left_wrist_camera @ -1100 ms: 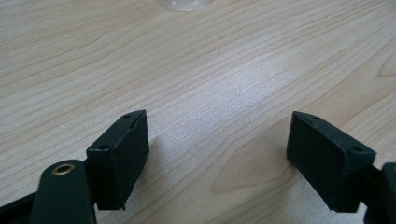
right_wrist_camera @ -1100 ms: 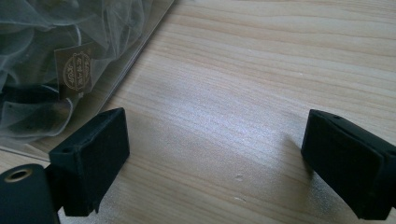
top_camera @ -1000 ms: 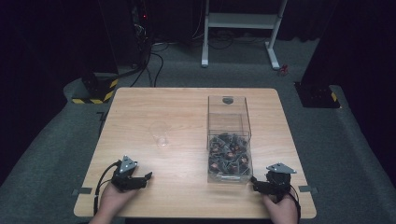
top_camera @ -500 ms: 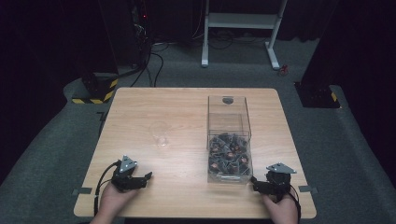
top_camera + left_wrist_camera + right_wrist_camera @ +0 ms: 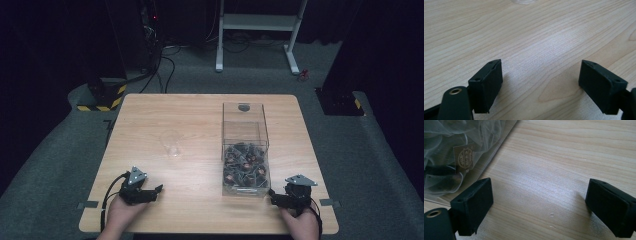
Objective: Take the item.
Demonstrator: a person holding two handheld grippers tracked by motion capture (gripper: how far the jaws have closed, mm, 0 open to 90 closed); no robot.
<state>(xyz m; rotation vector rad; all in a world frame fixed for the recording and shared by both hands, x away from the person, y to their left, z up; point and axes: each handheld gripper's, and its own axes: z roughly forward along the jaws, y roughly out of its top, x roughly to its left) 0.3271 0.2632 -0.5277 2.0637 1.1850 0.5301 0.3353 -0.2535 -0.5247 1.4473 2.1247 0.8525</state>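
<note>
Two grippers, left (image 5: 159,188) and right (image 5: 270,193), jaws wide open and empty, flank one clear box (image 5: 245,131) and one glass (image 5: 171,144).

Both grippers black. Left gripper (image 5: 159,189): grey three-cornered plate on top with dark holes at the corners, black cable looping off at 9 o'clock. Right gripper (image 5: 270,193): same grey plate, black cable trailing at 4 o'clock. Jaws are matte black blocks, bevelled tips, small screw holes on the upper faces. A brass-ringed pivot hole sits at 7 o'clock in each gripper view.
</note>
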